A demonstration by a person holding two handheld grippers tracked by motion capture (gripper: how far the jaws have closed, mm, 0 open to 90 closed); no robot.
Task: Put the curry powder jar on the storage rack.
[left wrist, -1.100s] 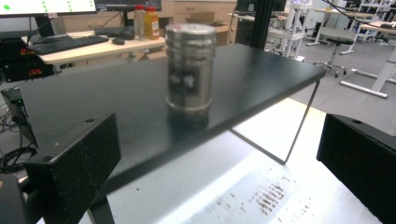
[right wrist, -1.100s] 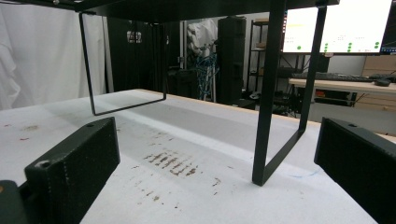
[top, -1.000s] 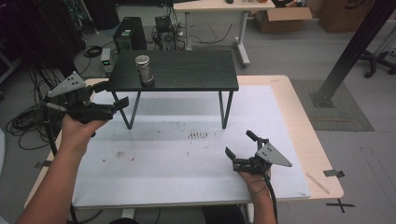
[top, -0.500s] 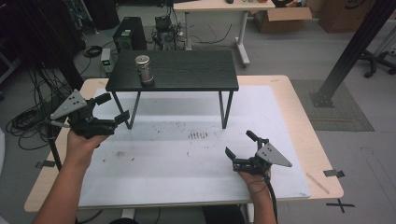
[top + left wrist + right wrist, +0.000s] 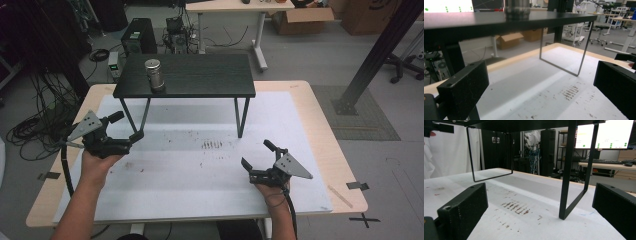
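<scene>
High view is showing the left gripper [image 5: 127, 127] hovering over the left edge of the bench [image 5: 310, 107], beside the left legs of a small black table [image 5: 200, 75] that is standing toward the far edge. Its jaws are gaping wide with nothing between them. A metal cylinder [image 5: 153, 74] is sitting upright on the black table, near its left end, well above and beyond that gripper. The right gripper [image 5: 260, 157] is resting low over the white mat [image 5: 190, 175] toward the near right corner, its jaws likewise spread apart and empty, well apart from the cylinder. Left gripper view is looking under the tabletop [image 5: 499, 21], with the base of the cylinder [image 5: 517, 8] standing on top at the frame's upper edge, and both black jaws are sitting far apart.
</scene>
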